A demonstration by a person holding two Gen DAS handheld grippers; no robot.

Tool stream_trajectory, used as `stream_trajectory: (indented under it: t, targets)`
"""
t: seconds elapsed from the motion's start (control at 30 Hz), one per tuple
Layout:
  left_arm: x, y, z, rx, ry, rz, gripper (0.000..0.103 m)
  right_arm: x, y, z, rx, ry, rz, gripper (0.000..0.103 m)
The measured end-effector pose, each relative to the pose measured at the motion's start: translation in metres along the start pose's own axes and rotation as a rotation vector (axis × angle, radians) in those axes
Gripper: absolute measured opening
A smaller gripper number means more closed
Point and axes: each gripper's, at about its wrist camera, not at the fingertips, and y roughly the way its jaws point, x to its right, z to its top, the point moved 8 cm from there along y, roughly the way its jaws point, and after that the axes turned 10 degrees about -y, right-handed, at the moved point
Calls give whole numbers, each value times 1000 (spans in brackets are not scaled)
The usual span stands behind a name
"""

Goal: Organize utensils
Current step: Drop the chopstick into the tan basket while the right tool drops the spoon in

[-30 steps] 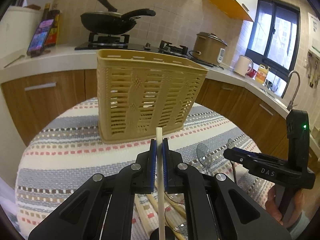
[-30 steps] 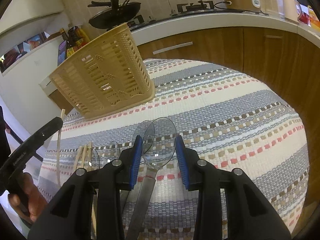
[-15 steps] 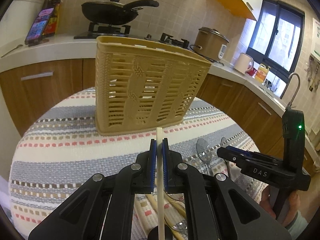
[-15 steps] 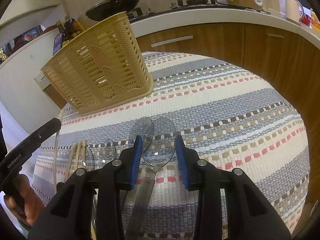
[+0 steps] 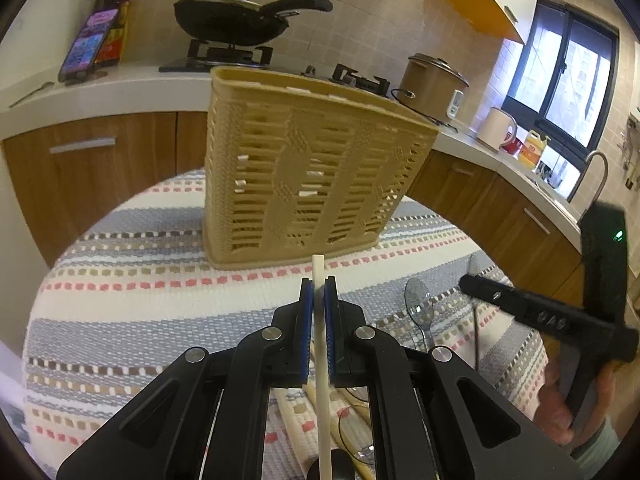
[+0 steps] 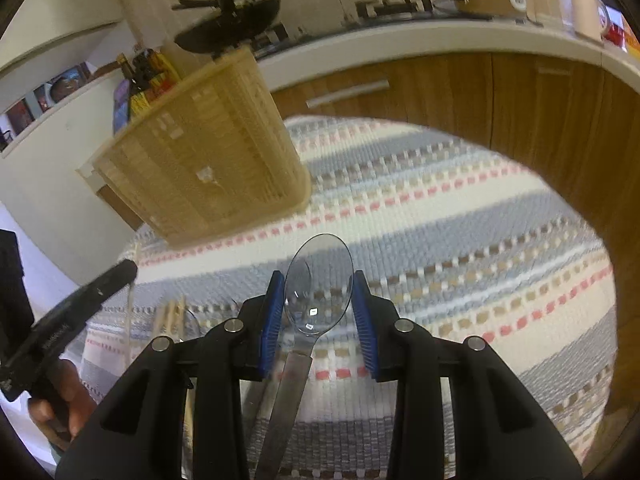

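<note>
My left gripper (image 5: 319, 292) is shut on a cream chopstick (image 5: 322, 344) and holds it upright above the table, in front of the tan slatted utensil basket (image 5: 308, 176). My right gripper (image 6: 319, 300) is shut on a clear plastic spoon (image 6: 318, 284) by its bowl and holds it above the striped cloth, right of the basket (image 6: 204, 168). Another clear spoon (image 5: 418, 306) and more chopsticks (image 5: 320, 404) lie on the cloth under the left gripper. The right gripper also shows at the right of the left wrist view (image 5: 472, 282).
The round table has a striped woven cloth (image 5: 120, 300). Behind it runs a counter with a black pan (image 5: 236, 20), a rice cooker (image 5: 432, 84), a kettle (image 5: 496, 130) and a phone (image 5: 86, 50). Wooden cabinets (image 6: 520, 100) stand close behind the table.
The left gripper has moved closer to the basket with the chopstick. The right gripper has lifted the spoon off the cloth and swung towards the basket; its view is blurred.
</note>
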Motion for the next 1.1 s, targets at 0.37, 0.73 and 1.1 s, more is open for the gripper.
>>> stream_trajectory:
  t: [0.37,0.73,1.1]
  targets:
    - [17,-79,125,288,51,-49,4,-47,-66,118,336,-143,22,31]
    - [54,-77,224,558,66,-106,4,-32,-78,217,571,-99,-95,31]
    - [40,-56,228,722,65,37,4,-37,-39,221,598,-212,-272,31]
